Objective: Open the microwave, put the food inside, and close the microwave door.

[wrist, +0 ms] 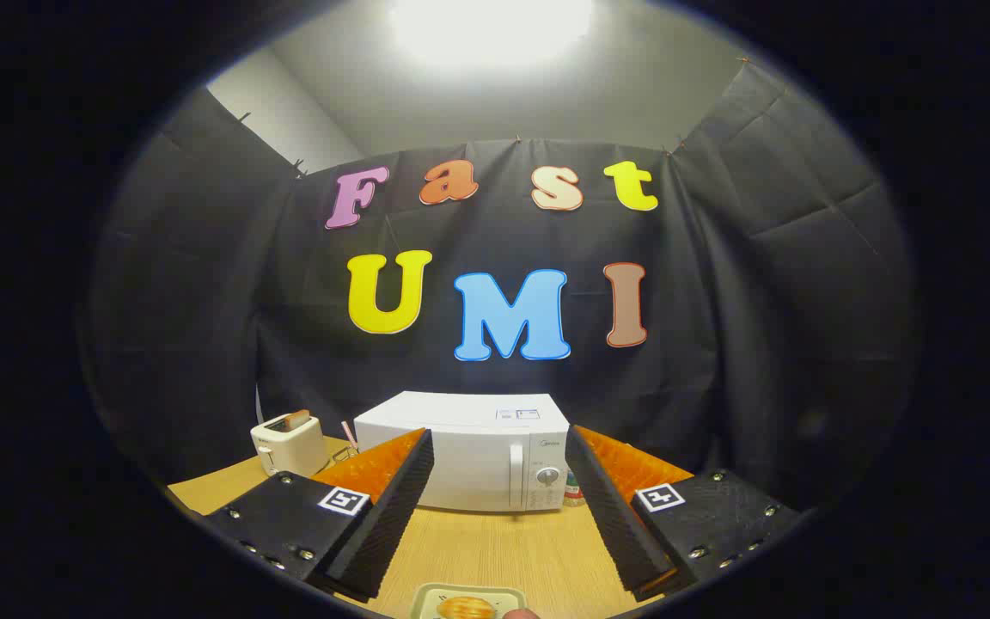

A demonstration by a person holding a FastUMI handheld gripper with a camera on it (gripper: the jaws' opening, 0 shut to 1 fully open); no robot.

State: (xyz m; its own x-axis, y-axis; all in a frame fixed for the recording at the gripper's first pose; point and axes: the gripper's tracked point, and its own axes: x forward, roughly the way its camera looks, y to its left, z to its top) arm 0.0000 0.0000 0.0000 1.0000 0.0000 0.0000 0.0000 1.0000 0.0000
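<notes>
Gripper view, jaws: the gripper [499, 516] hangs above the counter with its jaws spread wide and nothing between them.
Gripper view, microwave: the white microwave [469, 451] stands on the counter beyond the fingers, framed in the gap between them, its door shut and its vertical handle [516, 474] next to the dial panel on its right side.
Gripper view, food: an orange-brown piece of food [466, 609] lies on a small pale tray [433, 595], close under the gripper and between the fingers, well apart from the microwave.
Gripper view, other things: a white toaster [287, 443] with a slice in its slot sits to the left of the microwave; something small stands just behind the microwave's right corner, too hidden to name.
Progress: judging by the shut door and the food on its tray, no step is done yet; opening the door, loading the food and closing the door all remain.
Surface: a light wood-grain counter [495, 550], bare between tray and microwave.
Room: black cloth [761, 327] walls the booth, with a pale wall and a bright ceiling light above it.
</notes>
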